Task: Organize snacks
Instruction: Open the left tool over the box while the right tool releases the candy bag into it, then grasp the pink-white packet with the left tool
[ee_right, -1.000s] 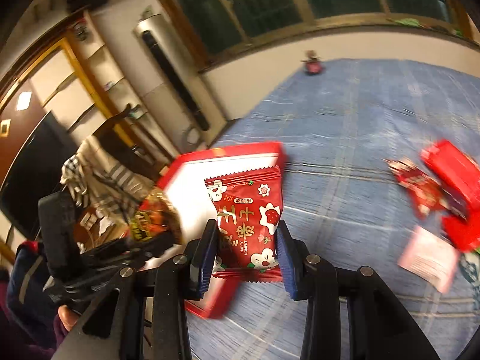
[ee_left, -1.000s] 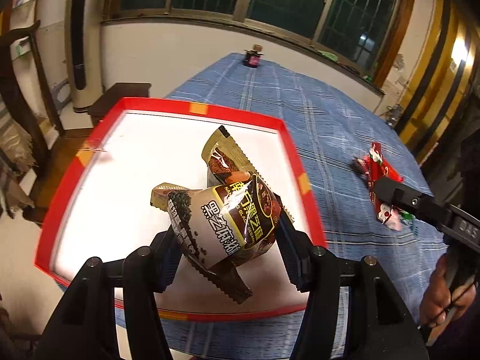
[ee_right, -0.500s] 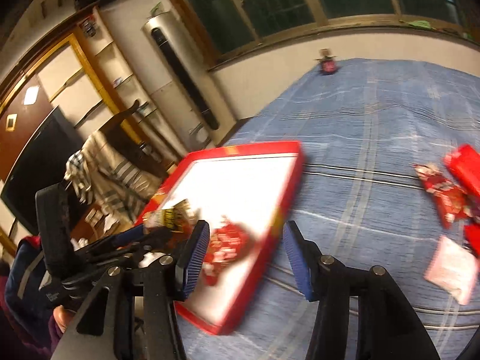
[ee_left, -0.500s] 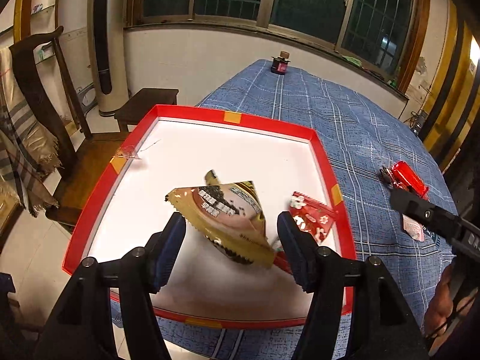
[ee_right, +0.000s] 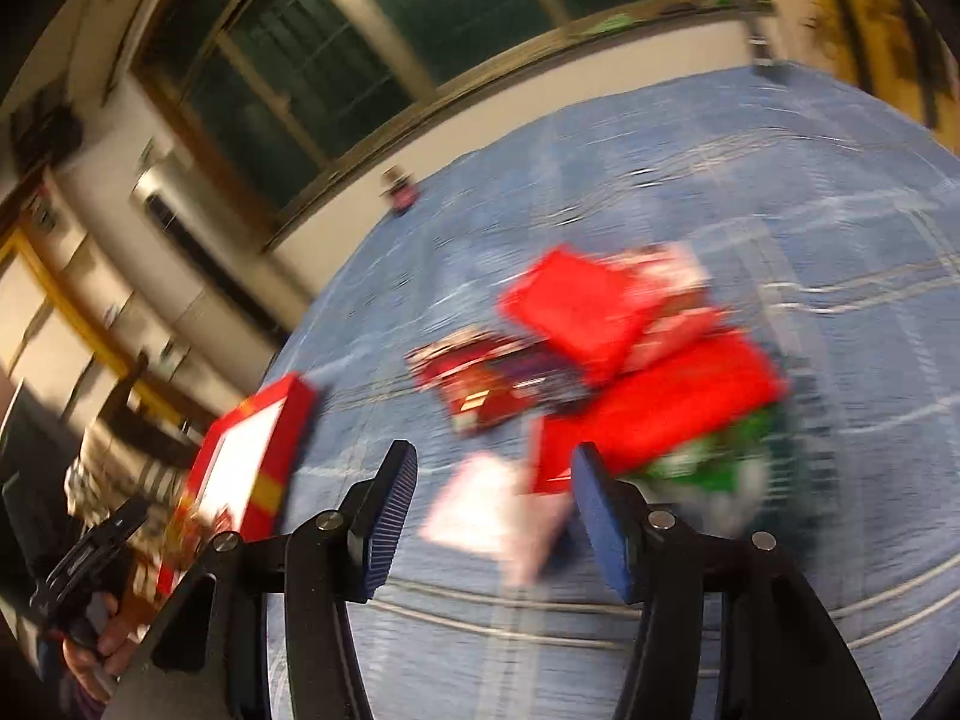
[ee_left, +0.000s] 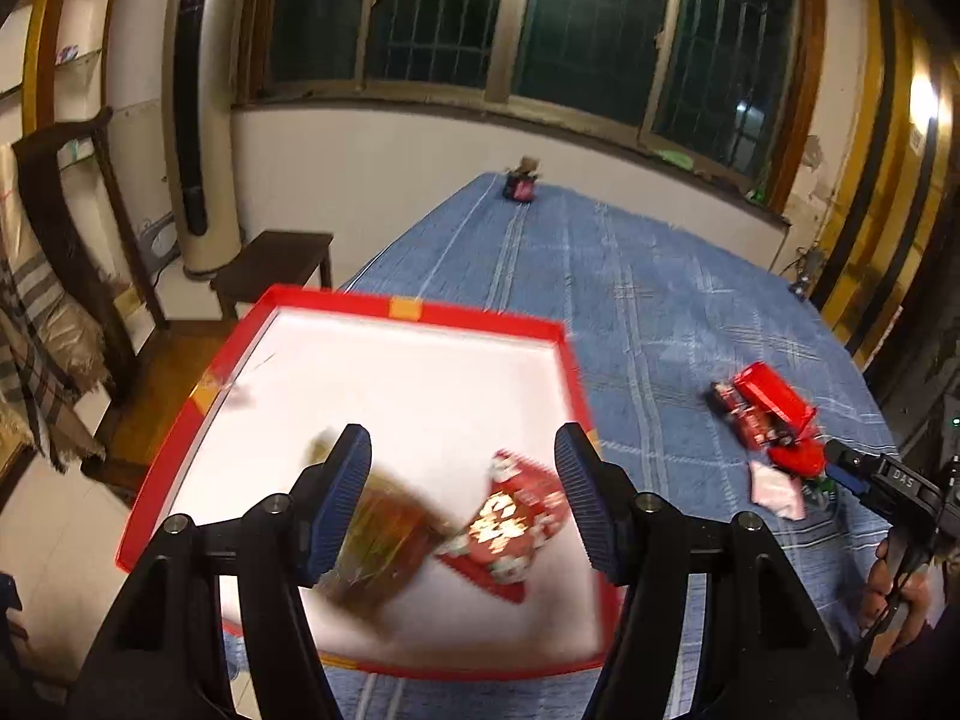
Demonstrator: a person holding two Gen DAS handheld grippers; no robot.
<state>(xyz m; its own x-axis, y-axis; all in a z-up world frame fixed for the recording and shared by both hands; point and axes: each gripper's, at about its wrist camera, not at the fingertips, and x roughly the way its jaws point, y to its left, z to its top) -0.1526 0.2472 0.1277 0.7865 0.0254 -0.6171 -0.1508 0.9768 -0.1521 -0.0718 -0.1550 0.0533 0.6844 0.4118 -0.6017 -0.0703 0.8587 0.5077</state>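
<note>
A red-rimmed white tray (ee_left: 414,307) sits at the table's near left corner. A brown snack packet (ee_left: 378,546) and a red snack packet (ee_left: 510,531) lie in its near part. My left gripper (ee_left: 462,501) is open and empty above them. My right gripper (ee_right: 492,519) is open and empty over a blurred pile of red snack packets (ee_right: 606,354) and a pink-white packet (ee_right: 486,510) on the blue cloth. The pile also shows in the left wrist view (ee_left: 765,420). The tray's corner shows in the right wrist view (ee_right: 270,426).
A blue checked cloth (ee_left: 630,276) covers the table. A small dark bottle (ee_left: 521,183) stands at its far edge. A wooden chair (ee_left: 66,228), a stool (ee_left: 273,267) and a tall air conditioner (ee_left: 195,120) stand left of the table.
Both grippers opened and let go: the brown and red packets dropped into the tray. The left gripper drew back and up. The right gripper swung right, from the tray to the pile.
</note>
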